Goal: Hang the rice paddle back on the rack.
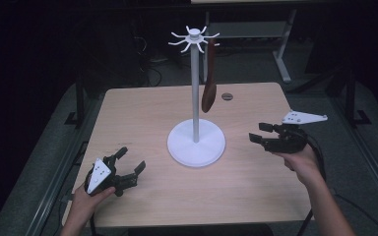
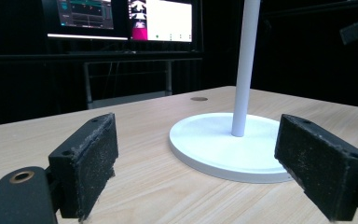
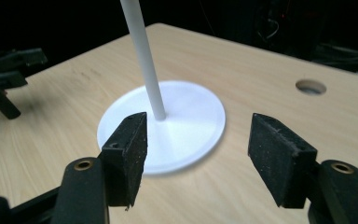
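while my right gripper (image 1: 262,133) hangs beside the white metal hook stand (image 1: 195,123), its jaws spread with nothing between them, the brown wooden spoon (image 1: 209,83) hangs upright from a top hook. i judge it light, stiff and smooth; grip the narrow handle, not the bowl. my left gripper (image 1: 130,164) rests spread on the pale wooden table (image 1: 256,196).

Two lit monitors (image 2: 121,18) — a round hole (image 1: 227,97) through the tabletop.
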### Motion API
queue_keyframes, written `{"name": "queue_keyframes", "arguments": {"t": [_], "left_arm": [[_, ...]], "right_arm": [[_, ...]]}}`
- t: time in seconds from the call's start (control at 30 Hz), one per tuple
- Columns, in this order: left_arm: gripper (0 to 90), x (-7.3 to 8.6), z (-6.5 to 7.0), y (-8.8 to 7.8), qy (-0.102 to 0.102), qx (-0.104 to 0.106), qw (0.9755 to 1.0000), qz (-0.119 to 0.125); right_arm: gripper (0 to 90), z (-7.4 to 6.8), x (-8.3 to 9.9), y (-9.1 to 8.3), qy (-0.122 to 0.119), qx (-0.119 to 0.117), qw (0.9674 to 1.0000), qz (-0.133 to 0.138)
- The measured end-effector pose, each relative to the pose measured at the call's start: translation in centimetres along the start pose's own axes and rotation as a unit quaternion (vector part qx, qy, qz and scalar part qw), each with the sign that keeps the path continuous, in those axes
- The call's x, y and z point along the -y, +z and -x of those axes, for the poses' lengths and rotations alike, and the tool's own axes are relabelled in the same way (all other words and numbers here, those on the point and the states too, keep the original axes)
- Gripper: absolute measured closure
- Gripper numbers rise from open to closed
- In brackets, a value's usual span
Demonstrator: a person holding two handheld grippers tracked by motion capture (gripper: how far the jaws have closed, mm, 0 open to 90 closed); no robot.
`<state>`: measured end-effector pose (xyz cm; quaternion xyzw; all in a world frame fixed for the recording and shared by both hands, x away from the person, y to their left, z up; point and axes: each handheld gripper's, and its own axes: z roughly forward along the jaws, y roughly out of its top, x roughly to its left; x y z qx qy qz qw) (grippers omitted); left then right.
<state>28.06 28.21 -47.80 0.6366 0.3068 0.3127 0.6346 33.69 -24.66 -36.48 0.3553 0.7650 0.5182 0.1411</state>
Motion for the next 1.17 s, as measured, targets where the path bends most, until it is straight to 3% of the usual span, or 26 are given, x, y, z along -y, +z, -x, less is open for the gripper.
{"name": "queue_keyframes", "arguments": {"t": [0.47, 0.87, 1.0, 1.17], "left_arm": [[12.8, 0.0, 0.0, -0.1, 0.004, 0.000, 1.0000, -0.004], [12.8, 0.0, 0.0, 0.0, 0.001, 0.000, 1.0000, 0.001], [12.8, 0.0, 0.0, 0.0, 0.001, 0.000, 1.0000, 0.001], [12.8, 0.0, 0.0, 0.0, 0.003, 0.001, 1.0000, 0.000]], "right_arm": [[34.1, 0.1, 5.4, -0.4, 0.018, 0.028, 0.9982, -0.050], [32.2, 0.6, 10.2, -2.1, 0.038, 0.077, 0.9909, -0.103], [31.7, 0.6, 11.0, -2.4, 0.037, 0.085, 0.9891, -0.114], [30.8, 0.5, 11.0, -2.4, 0.037, 0.085, 0.9892, -0.114]]}}
